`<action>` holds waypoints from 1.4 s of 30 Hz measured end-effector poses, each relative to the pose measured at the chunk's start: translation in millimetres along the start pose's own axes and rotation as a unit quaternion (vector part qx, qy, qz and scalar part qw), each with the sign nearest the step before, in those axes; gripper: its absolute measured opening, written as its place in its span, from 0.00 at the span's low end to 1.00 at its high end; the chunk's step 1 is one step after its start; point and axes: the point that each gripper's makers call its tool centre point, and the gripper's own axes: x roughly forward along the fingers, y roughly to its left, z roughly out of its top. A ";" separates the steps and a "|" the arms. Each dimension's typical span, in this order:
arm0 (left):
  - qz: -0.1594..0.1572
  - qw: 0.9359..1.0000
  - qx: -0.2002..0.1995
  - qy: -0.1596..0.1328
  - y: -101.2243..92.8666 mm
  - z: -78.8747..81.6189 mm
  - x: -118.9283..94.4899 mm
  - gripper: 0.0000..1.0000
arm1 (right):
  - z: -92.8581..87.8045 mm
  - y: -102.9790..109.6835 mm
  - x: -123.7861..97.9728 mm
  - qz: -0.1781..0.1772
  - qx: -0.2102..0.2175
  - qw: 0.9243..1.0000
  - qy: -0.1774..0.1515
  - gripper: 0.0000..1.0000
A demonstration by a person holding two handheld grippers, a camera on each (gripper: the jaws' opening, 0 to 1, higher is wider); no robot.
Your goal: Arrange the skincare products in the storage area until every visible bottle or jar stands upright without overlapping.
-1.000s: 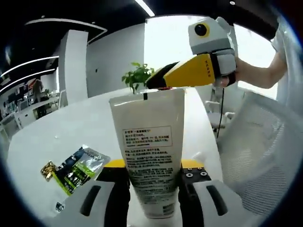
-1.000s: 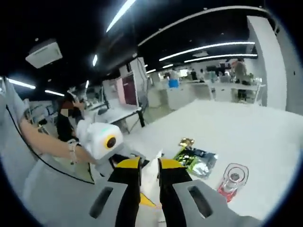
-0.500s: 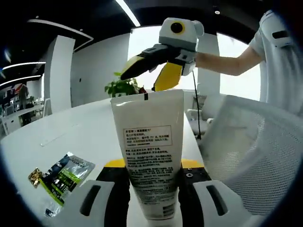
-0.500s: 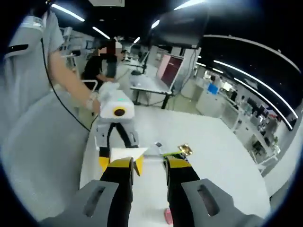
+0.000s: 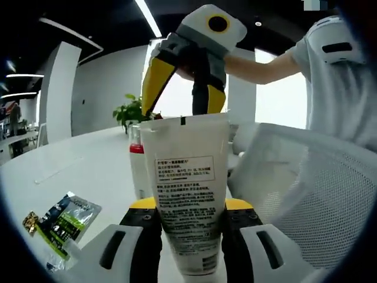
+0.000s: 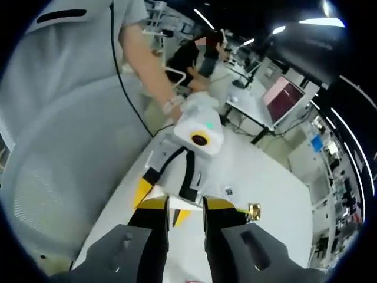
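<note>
Left hand-held gripper (image 5: 189, 227) pinches white tube (image 5: 185, 194) low on its body, crimped end up, tube held above the surface (image 5: 88, 171). Looks light, soft-walled, likely squashy and a bit slick; hold near the stiffer cap end, gently. Right hand-held gripper (image 5: 179, 82) hangs just above tube's crimp, jaws spread, gripping nothing. Behind tube stands a red-capped bottle (image 5: 138, 168), close, could get knocked when setting down. Foil sachets (image 5: 62, 218) lie on the surface left of tube. Mesh chair (image 5: 306, 183) right of tube.
</note>
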 end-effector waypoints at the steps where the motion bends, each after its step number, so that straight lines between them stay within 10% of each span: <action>1: -0.003 1.000 -0.001 -0.001 -1.2 0.1 -0.5 0.33 | 0.9 1.9 1.7 0.009 -0.003 1.000 -0.001 0.21; 10: -0.045 0.999 -0.003 0.004 -7.0 -1.8 -3.4 0.33 | 3.1 14.2 17.2 0.082 -0.059 0.994 0.027 0.23; 30: -0.114 0.992 0.030 0.042 -20.6 -7.8 -6.7 0.33 | -1.6 39.1 35.2 0.221 -0.220 0.947 0.079 0.10; 42: -0.085 0.994 0.037 0.055 -16.7 -7.2 -9.4 0.31 | -4.6 36.5 31.3 0.214 -0.134 0.963 0.097 0.05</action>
